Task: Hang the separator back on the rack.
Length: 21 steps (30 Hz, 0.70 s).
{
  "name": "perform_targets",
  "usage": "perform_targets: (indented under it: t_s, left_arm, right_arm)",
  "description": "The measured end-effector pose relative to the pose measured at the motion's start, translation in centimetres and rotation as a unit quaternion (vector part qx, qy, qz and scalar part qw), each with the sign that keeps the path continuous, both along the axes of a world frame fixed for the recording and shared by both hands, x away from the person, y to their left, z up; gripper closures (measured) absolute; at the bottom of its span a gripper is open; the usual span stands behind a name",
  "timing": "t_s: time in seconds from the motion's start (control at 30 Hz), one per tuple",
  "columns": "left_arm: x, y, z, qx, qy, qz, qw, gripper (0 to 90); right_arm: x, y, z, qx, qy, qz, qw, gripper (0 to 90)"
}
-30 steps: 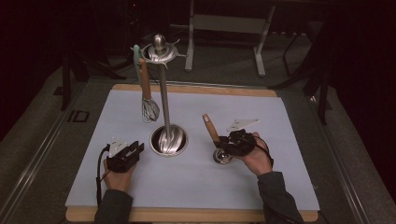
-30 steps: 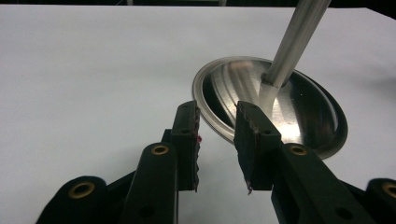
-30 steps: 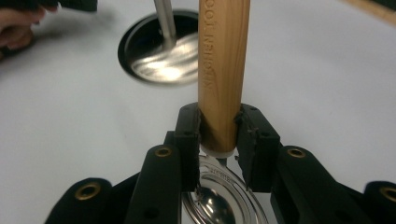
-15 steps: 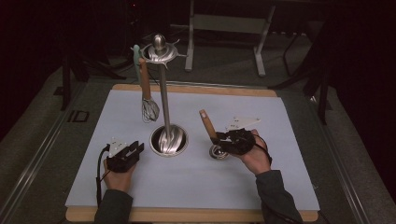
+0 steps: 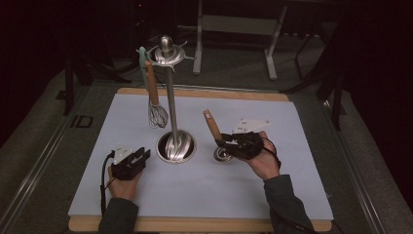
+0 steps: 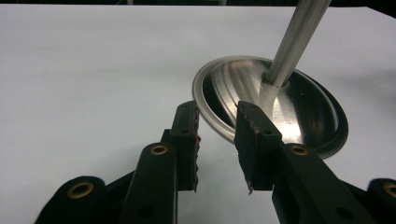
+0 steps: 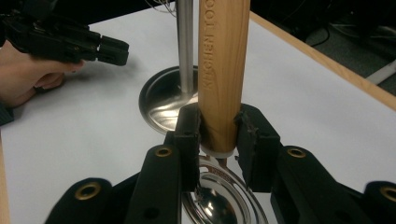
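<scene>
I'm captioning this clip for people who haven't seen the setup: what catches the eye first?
The tall steel utensil stand in the middle of the pale mat, with a whisk hanging from its top. Right of its base, the right gripper clamps a wooden-handled ladle; the left gripper rests open near the base.

Dim, dark surroundings, lit white mat (image 5: 204, 180), glare on steel base (image 6: 280, 107), blurred close-ups
</scene>
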<state>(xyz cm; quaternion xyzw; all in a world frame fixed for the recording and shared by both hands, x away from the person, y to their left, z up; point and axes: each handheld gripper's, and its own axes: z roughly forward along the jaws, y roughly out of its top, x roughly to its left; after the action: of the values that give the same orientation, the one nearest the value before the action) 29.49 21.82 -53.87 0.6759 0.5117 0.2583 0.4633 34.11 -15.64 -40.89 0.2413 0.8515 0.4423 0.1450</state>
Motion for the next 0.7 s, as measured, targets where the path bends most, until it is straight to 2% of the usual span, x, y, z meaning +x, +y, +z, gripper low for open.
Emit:
perform_targets:
  t_s: [0.7]
  left_arm:
    - [0.0, 0.0, 0.0, 0.003, 0.001, -0.001, 1.0000, 69.6]
  right_arm:
    - [-0.9, 1.0, 1.9, 0.004, -0.029, 0.014, 0.9995, 71.3]
